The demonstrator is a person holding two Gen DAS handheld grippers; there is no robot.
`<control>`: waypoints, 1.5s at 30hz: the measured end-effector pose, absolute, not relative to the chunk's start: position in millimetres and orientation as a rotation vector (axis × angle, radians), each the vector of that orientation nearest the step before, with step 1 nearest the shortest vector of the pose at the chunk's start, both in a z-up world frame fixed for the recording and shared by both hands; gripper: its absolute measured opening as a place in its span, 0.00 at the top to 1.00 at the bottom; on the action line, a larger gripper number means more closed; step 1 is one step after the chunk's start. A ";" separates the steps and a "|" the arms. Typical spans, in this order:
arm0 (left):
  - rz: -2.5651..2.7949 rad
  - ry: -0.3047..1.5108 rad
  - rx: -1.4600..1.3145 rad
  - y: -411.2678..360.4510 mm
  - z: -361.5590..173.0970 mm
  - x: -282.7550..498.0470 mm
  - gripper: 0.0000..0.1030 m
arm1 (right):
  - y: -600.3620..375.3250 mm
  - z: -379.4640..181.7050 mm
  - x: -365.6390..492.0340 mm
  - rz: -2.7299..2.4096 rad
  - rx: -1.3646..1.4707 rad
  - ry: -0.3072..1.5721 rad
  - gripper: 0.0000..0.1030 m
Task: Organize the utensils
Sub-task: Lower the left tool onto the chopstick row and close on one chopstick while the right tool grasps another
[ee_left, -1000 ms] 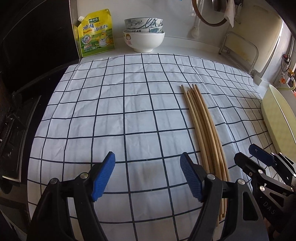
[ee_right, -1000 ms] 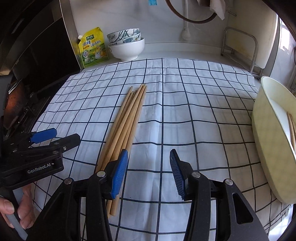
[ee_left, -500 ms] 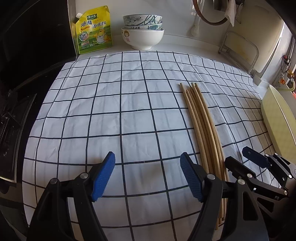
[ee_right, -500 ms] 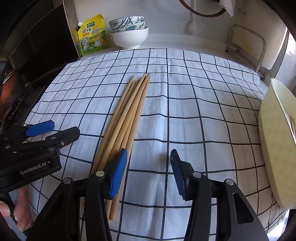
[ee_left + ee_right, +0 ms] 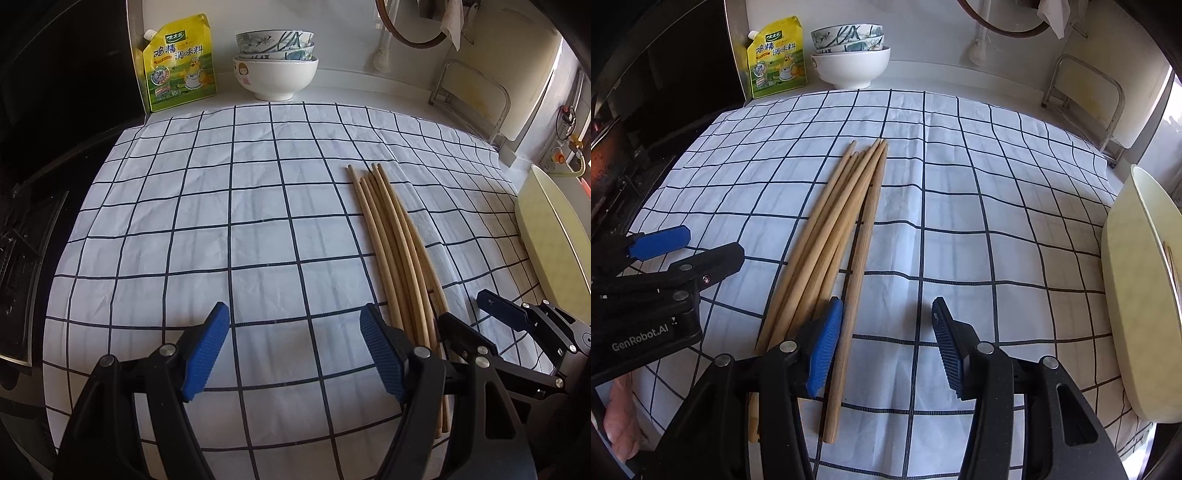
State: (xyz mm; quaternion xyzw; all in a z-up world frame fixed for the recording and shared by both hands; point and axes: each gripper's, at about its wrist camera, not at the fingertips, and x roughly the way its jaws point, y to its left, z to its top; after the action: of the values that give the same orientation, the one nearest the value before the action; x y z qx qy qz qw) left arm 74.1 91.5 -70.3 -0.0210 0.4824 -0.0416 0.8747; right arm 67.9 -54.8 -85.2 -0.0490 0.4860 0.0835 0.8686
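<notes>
Left wrist view first: the left gripper (image 5: 293,347) hangs over the checked cloth (image 5: 221,229) with its blue pads wide apart and nothing but bare fabric between them. The bundle of wooden chopsticks (image 5: 395,254) lies just to its right, thin ends pointing toward the back wall. The right gripper (image 5: 491,321) pokes in from the lower right, sitting over the thick ends. At the back there's a yellow seasoning pouch (image 5: 179,62) beside a stack of bowls (image 5: 275,66), well clear of everything. A pale yellow tray (image 5: 554,251) sits at the right edge of the cloth.

Right wrist view: the right gripper (image 5: 882,345) has its jaws apart, not clamped on anything. The outermost chopstick runs just inside its left pad (image 5: 825,350); the rest of the chopsticks (image 5: 831,236) pass under or outside that finger. The left gripper (image 5: 683,247) sits off to the left, and the tray (image 5: 1137,295) to the right holds a couple of thin sticks.
</notes>
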 end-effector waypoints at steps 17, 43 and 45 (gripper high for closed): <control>-0.137 1.036 -0.037 69.4 -78.0 76.5 0.30 | -108.6 -80.8 61.2 0.080 -0.021 0.966 0.54; -0.094 1.050 0.061 62.3 -83.0 75.8 0.23 | -109.6 -75.9 63.1 0.105 -0.007 0.944 0.54; -0.089 1.047 0.059 63.0 -83.1 77.3 0.23 | -108.7 -75.9 63.9 0.110 -0.012 0.942 0.54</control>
State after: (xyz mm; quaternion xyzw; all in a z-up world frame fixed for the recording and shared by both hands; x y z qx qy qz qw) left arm 77.3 63.0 -83.1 0.0281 0.4995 -0.0425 0.8648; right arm 63.9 -108.7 -75.9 -0.0057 0.4536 0.0530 0.8896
